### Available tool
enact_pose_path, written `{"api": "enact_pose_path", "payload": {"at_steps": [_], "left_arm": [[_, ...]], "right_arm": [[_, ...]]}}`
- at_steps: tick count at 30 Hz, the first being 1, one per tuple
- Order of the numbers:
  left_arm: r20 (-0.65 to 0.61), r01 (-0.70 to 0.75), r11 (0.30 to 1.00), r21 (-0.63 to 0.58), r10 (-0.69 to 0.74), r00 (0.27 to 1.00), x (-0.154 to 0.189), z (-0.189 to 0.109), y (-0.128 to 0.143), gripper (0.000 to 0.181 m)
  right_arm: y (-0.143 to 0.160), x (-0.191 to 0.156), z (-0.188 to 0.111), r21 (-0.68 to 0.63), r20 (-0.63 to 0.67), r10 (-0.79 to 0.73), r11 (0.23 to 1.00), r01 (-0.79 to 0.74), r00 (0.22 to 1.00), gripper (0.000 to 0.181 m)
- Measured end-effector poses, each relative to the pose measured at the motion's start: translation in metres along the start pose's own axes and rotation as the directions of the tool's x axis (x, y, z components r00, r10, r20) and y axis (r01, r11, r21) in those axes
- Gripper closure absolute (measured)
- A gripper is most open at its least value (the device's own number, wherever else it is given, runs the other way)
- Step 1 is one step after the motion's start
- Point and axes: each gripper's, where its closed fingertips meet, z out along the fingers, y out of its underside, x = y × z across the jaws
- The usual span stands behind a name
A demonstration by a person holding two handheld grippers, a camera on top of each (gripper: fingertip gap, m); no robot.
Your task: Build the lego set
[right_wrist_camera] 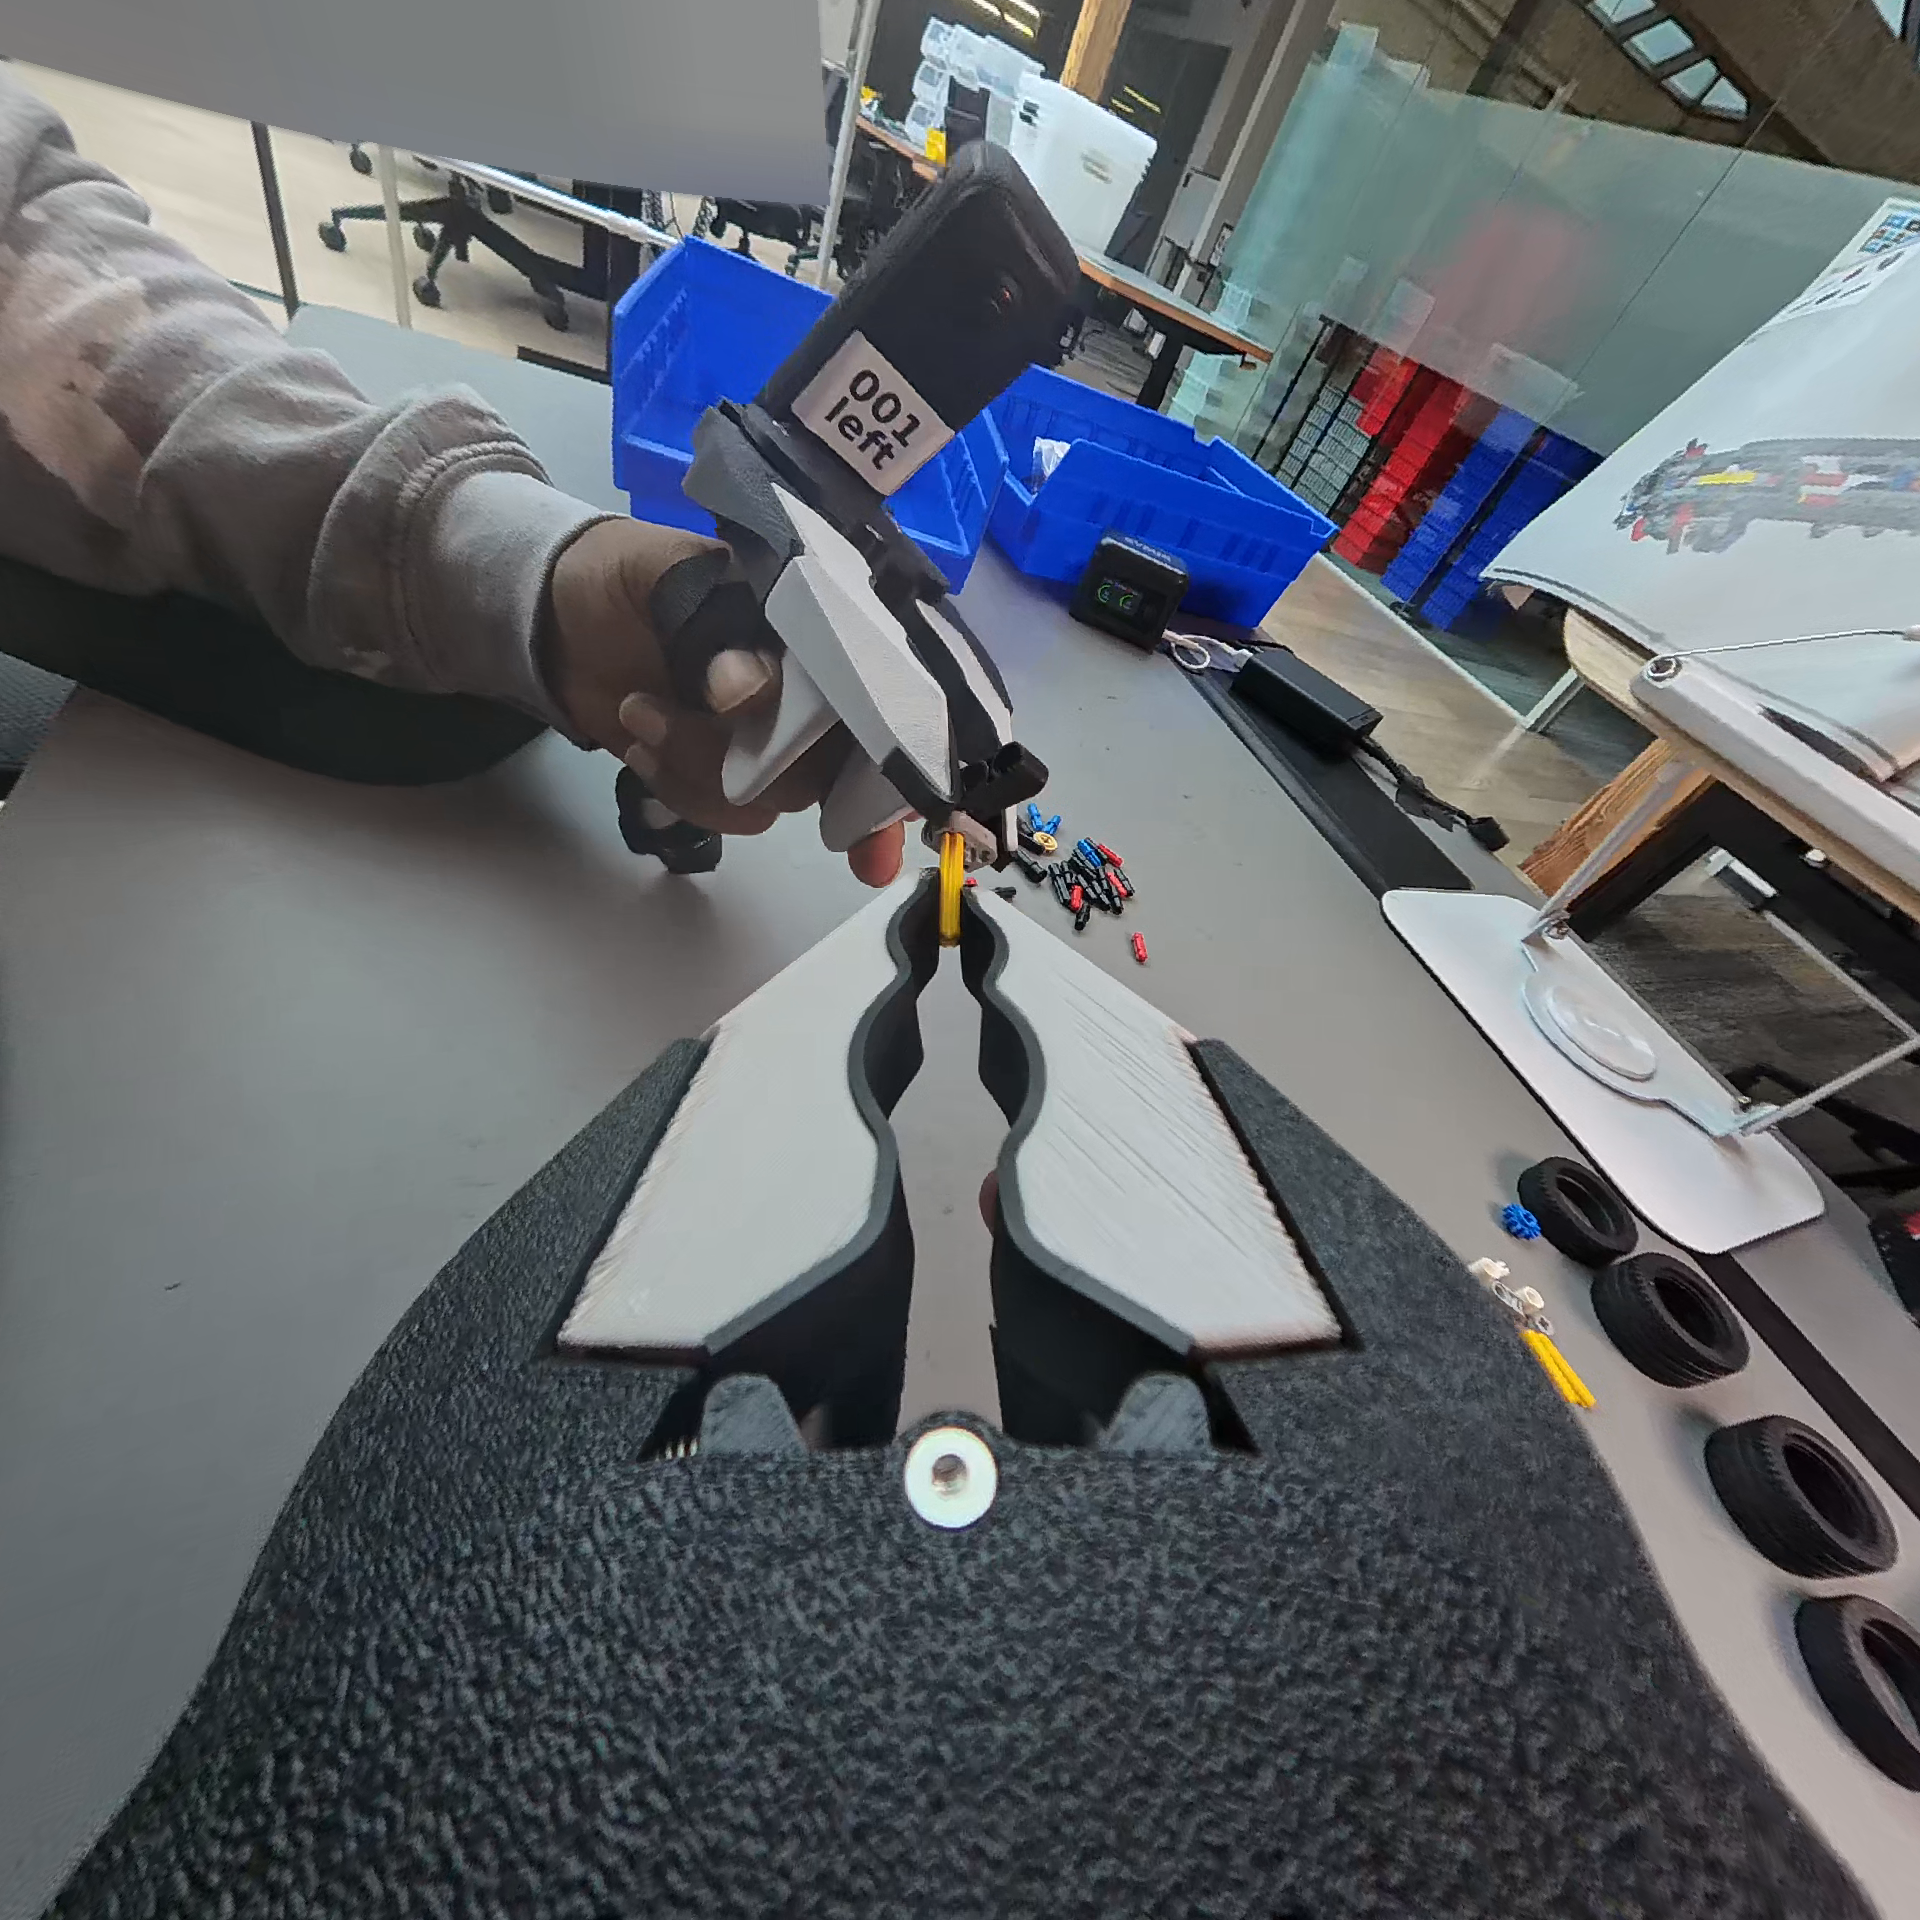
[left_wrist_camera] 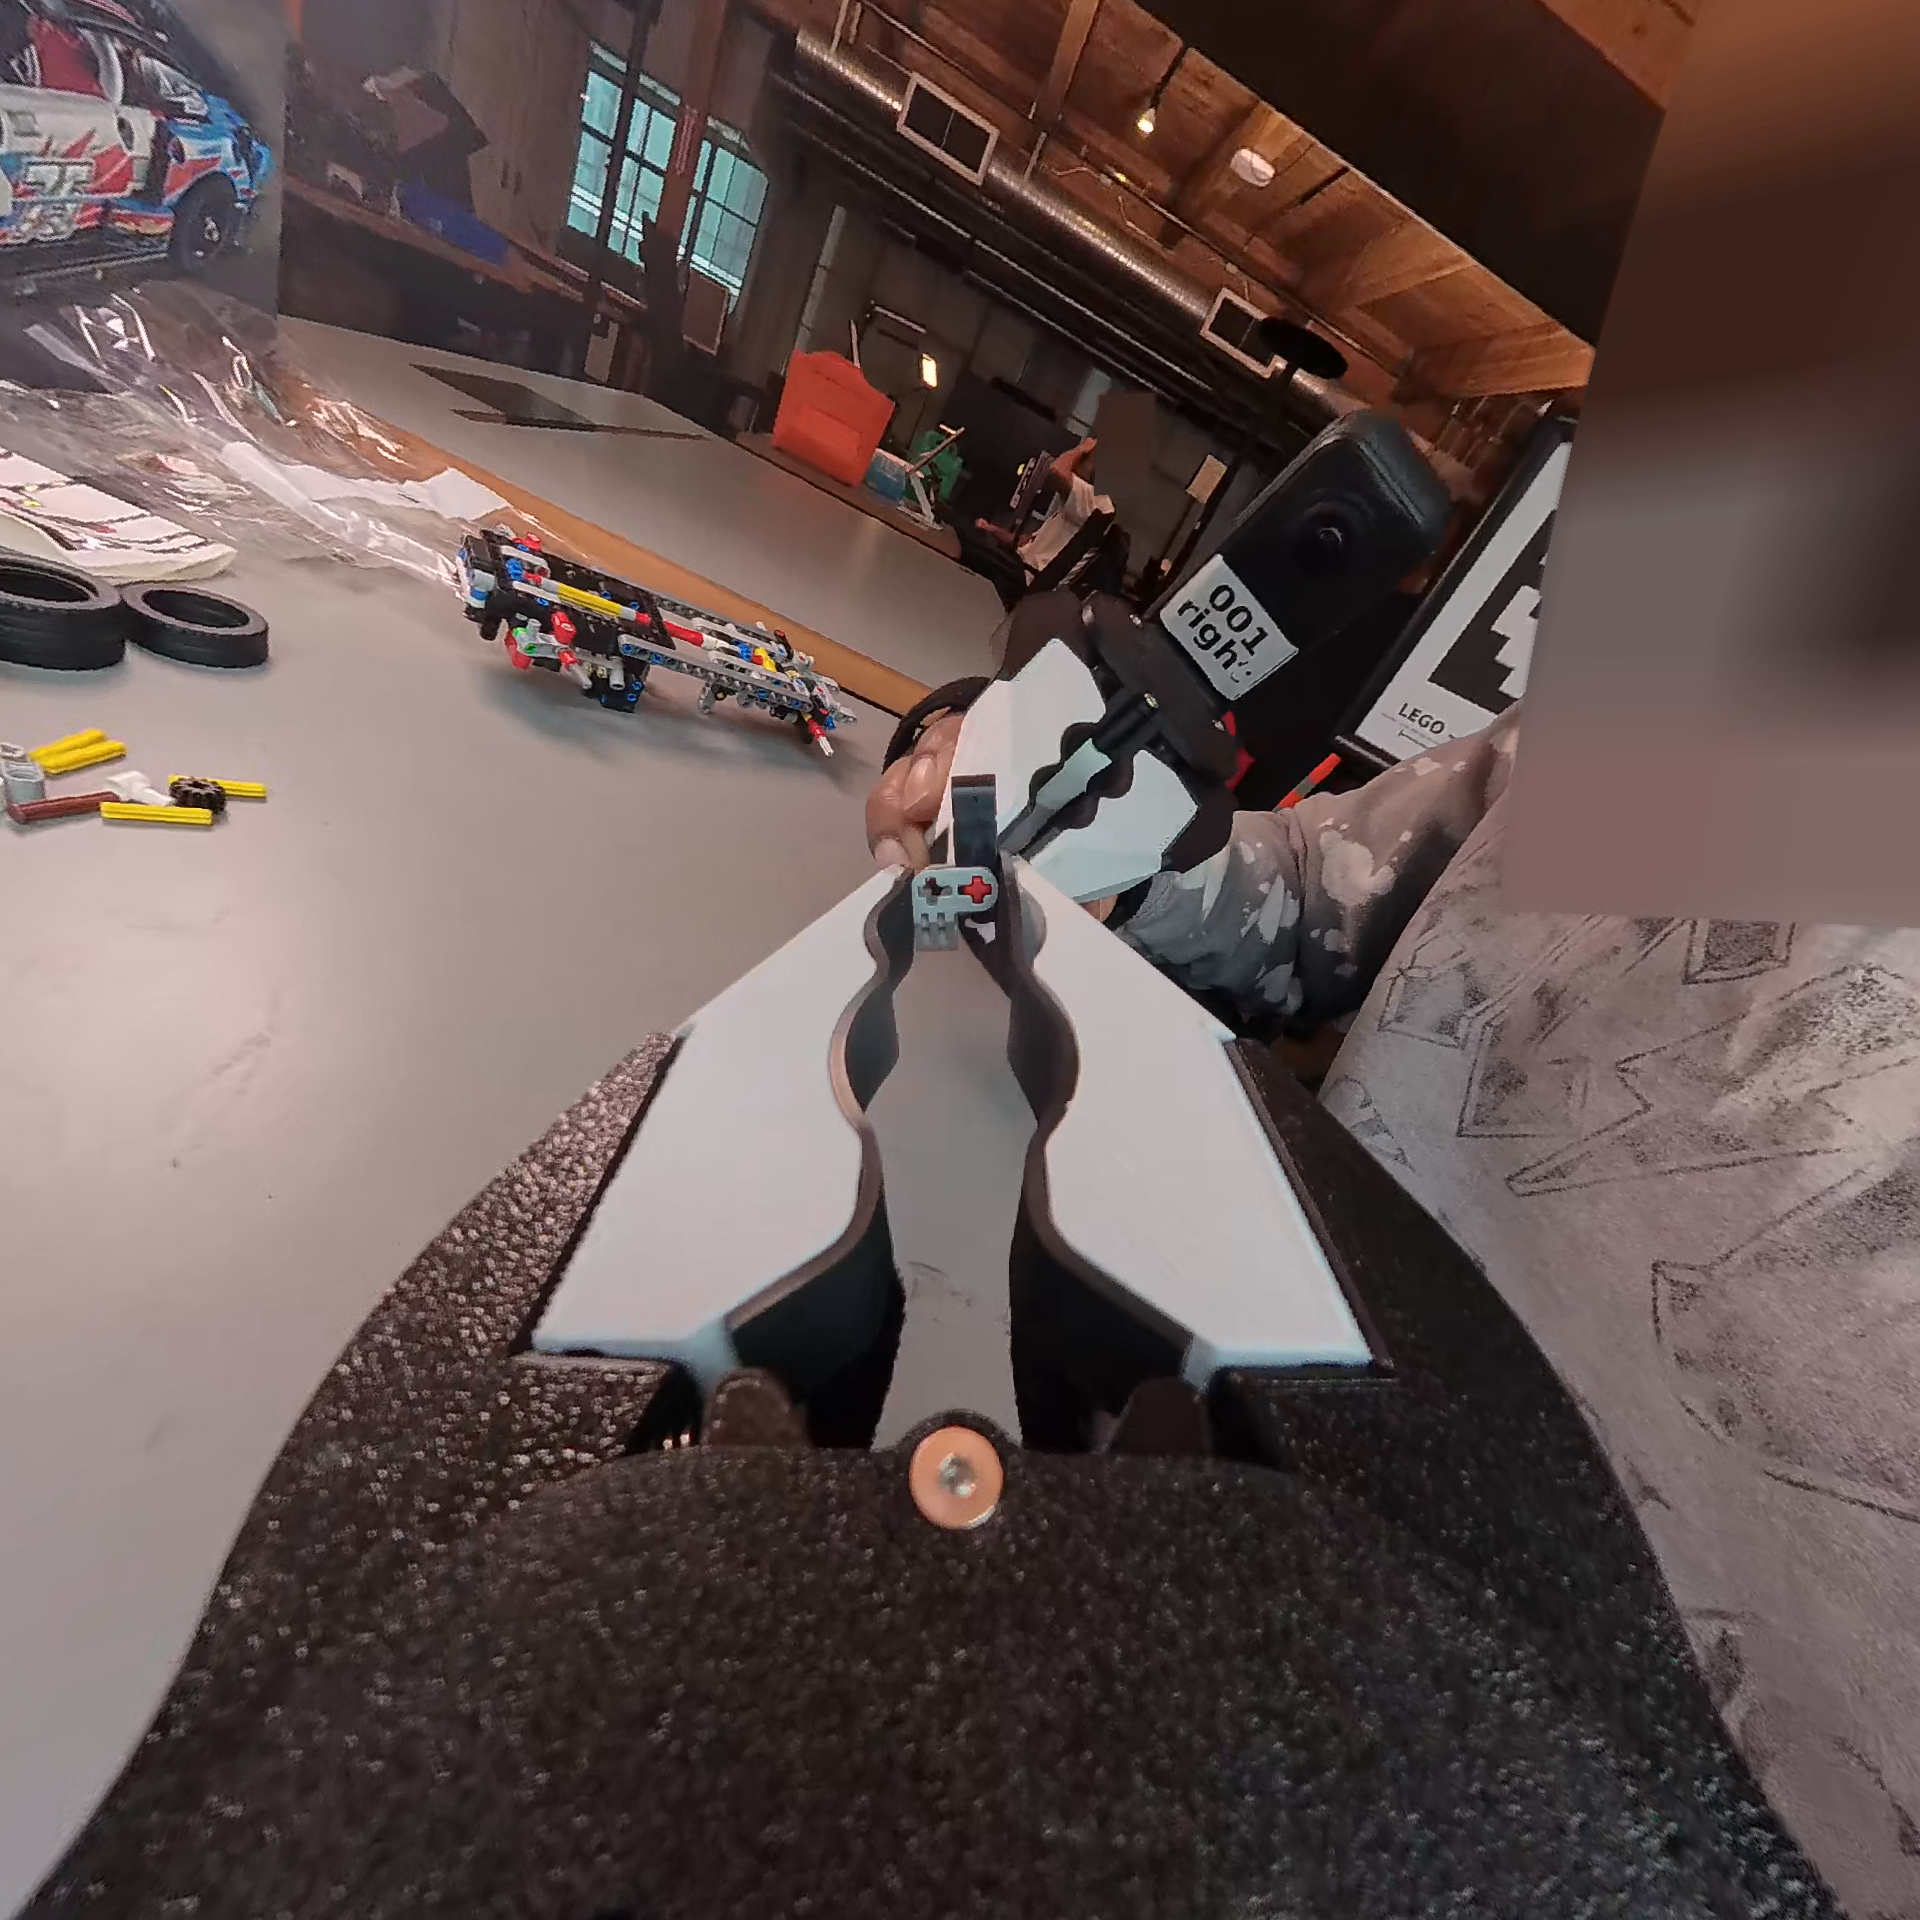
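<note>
Nearest the lens, the left gripper (left_wrist_camera: pixel 956 904) clamps a small grey connector (left_wrist_camera: pixel 951 900), holding it steady in the air above the desk (left_wrist_camera: pixel 364 1039). The right gripper (right_wrist_camera: pixel 949 914) pinches a yellow axle (right_wrist_camera: pixel 950 891) end-on toward it, apparently for insertion. The chassis (left_wrist_camera: pixel 644 639) waits mid-desk.

Your bottom tyre (right_wrist_camera: pixel 1870 1704) runs off the right edge, and the box car picture (left_wrist_camera: pixel 114 135) gets chopped top-left. Pin pile (right_wrist_camera: pixel 1086 868) is too tiny to sort.
</note>
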Motion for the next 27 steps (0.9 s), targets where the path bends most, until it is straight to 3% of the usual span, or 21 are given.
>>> {"api": "enact_pose_path", "payload": {"at_steps": [18, 20, 21, 23, 27], "left_arm": [[0.029, 0.093, 0.995, -0.047, -0.092, 0.995, -0.009, -0.001, 0.008, 0.167], [-0.049, 0.093, 0.994, -0.064, -0.096, 0.994, 0.008, 0.01, 0.01, 0.169], [-0.039, 0.044, 0.994, -0.097, -0.048, 0.998, 0.015, 0.022, 0.013, 0.166], [0.01, -0.118, 0.987, -0.112, 0.12, 0.993, 0.017, 0.027, 0.001, 0.165], [0.031, -0.088, 0.991, -0.103, 0.092, 0.995, 0.012, 0.024, -0.002, 0.166]], "right_arm": [[0.012, 0.001, 0.008, -0.029, -0.039, -0.089, 0.996, 0.088, 0.995, 0.181], [0.016, -0.009, 0.015, -0.054, -0.004, -0.103, 0.993, 0.103, 0.995, 0.181], [0.022, -0.024, 0.025, -0.07, 0.044, -0.139, 0.987, 0.142, 0.989, 0.181], [0.014, -0.006, 0.022, -0.034, -0.022, -0.084, 0.996, 0.083, 0.996, 0.181], [0.014, -0.006, 0.023, -0.049, -0.012, -0.123, 0.991, 0.123, 0.992, 0.181]]}}
